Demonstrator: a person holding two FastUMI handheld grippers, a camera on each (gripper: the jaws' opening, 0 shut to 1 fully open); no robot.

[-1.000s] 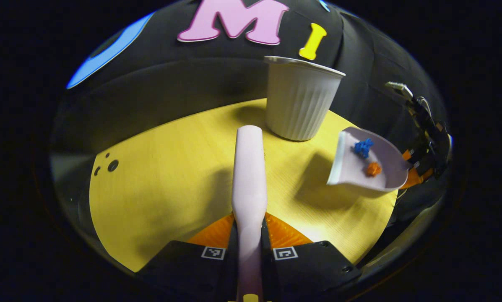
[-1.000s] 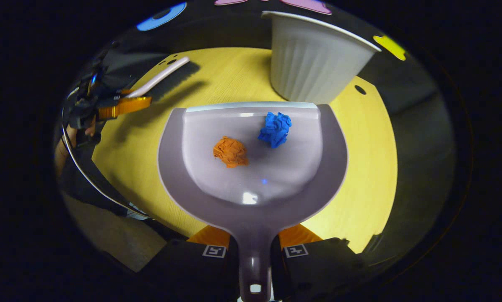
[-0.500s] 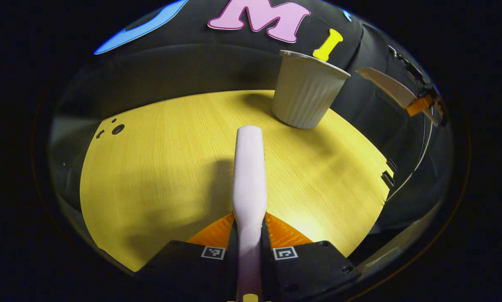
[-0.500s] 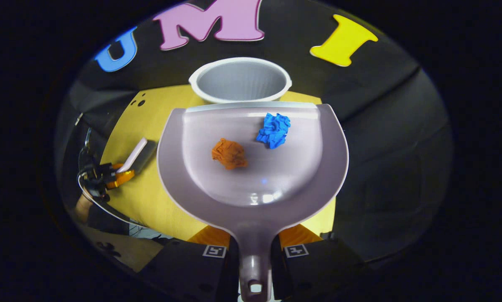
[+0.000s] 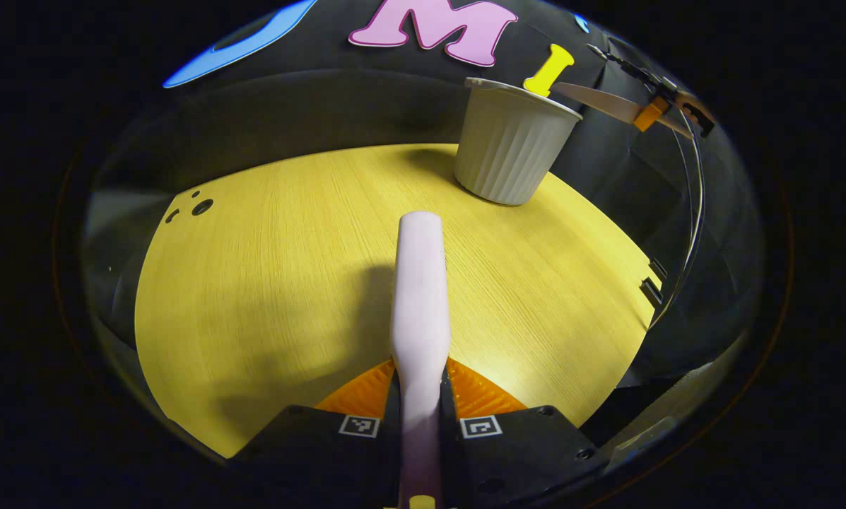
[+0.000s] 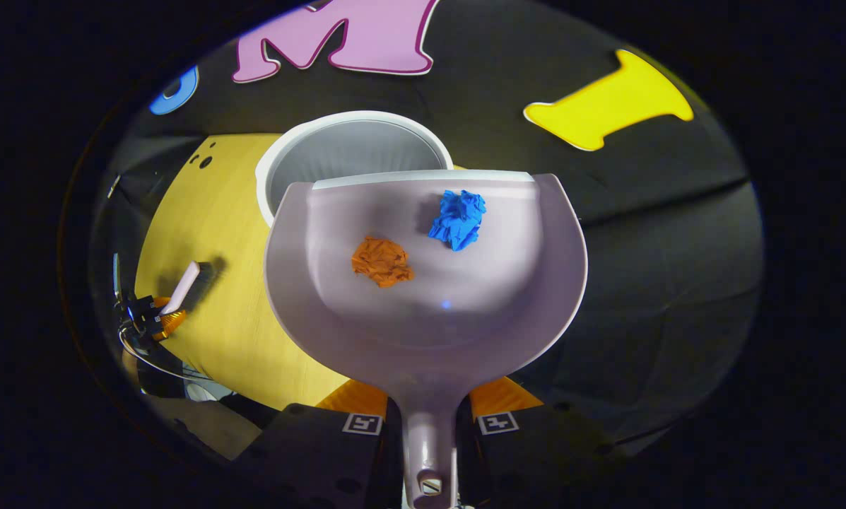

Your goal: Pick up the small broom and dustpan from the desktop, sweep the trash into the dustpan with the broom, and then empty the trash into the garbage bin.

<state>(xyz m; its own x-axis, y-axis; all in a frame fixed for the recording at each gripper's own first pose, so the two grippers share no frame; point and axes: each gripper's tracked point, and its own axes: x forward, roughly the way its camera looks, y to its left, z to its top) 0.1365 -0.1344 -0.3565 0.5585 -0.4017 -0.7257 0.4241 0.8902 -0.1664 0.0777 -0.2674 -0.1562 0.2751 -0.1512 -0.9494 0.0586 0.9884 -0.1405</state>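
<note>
your right tongs pinch the dustpan by its handle at bottom centre of the right gripper view; the orange scrap and blue scrap lie in its bowl, and its front lip overlaps the garbage bin rim above. your left tongs pinch the broom handle, over open desk; the bin stands at the desk's far edge, upper right.
</note>
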